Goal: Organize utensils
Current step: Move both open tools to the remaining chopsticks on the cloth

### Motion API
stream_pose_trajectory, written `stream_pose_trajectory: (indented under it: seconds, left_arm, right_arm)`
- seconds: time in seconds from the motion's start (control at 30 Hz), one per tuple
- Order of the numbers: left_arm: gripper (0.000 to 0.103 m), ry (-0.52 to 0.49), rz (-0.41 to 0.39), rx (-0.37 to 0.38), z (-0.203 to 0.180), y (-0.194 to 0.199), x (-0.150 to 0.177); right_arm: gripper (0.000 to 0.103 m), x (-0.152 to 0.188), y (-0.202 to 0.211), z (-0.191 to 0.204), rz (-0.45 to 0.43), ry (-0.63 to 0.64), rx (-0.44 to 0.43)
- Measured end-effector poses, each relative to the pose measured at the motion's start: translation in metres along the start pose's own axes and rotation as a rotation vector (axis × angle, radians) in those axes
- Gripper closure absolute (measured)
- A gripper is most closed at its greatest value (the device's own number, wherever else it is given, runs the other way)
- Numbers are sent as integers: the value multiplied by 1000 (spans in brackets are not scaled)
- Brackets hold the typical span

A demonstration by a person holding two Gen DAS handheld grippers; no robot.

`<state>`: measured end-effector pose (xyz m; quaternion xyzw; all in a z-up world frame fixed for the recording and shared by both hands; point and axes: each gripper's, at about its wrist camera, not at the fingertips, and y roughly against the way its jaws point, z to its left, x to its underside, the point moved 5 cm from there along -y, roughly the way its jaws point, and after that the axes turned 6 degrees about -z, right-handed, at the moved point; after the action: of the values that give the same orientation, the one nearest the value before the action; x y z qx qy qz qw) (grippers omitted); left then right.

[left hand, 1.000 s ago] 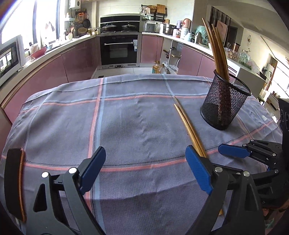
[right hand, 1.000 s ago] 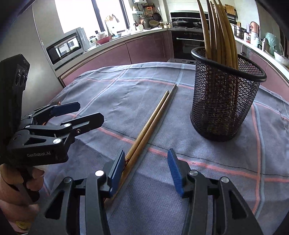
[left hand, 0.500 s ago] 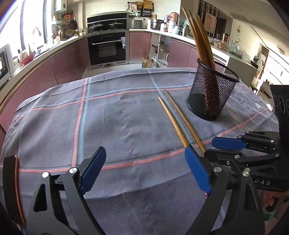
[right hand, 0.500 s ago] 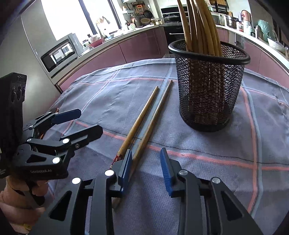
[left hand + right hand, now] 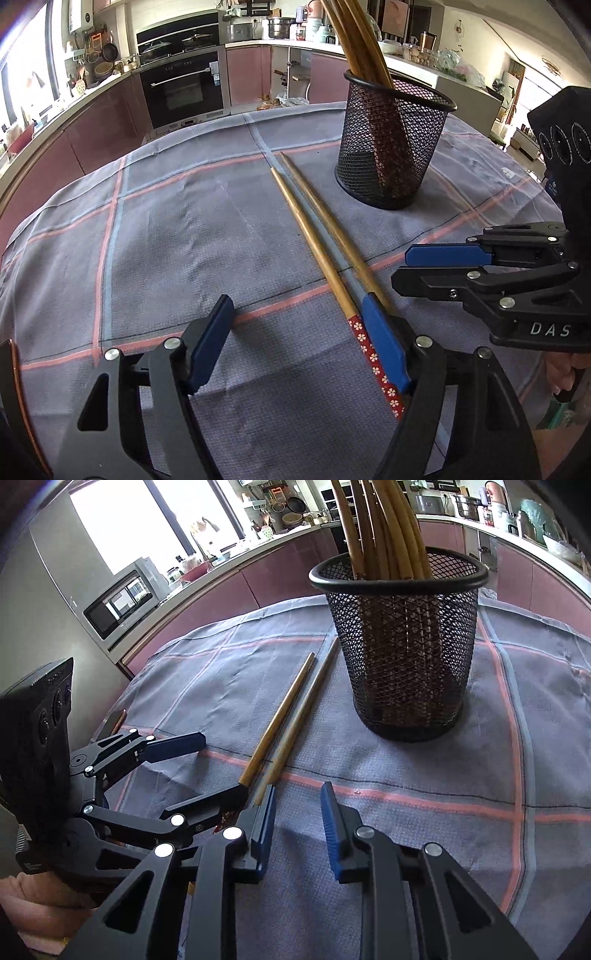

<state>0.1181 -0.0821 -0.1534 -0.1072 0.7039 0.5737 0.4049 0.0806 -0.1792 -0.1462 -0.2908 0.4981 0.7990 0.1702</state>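
Two wooden chopsticks (image 5: 314, 236) lie side by side on the checked tablecloth, one with a red flowered end (image 5: 373, 360). They also show in the right wrist view (image 5: 291, 709). A black mesh holder (image 5: 391, 144) with several chopsticks stands beyond them, also in the right wrist view (image 5: 402, 646). My left gripper (image 5: 299, 343) is open, with its right finger beside the red end. My right gripper (image 5: 297, 812) is open and empty, its left finger next to the chopsticks' near ends.
The grey tablecloth (image 5: 166, 236) with pink and blue lines covers a round table. A dark flat object with a copper edge (image 5: 14, 398) lies at the table's left front. Kitchen cabinets and an oven (image 5: 184, 88) stand beyond.
Both grippers have moved forward and closer to the chopsticks' near ends. The right gripper's jaws have narrowed. The holder looms larger in both views.
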Motion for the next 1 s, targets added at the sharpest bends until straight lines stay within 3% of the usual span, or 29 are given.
stream_pose_trajectory:
  seconds: [0.3,0.73,1.0]
  left_arm:
    - [44,51,-5,-16,6,2,2]
    - [77,114,-16,-3,12,6,4]
    - [76,124,-14,17,10,5,0]
  right_arm:
    - [79,-11,-5,6,-16,30,11]
    - [82,-24,-27,13,-7,92,80]
    - [87,-16,-14,1,19,49,74]
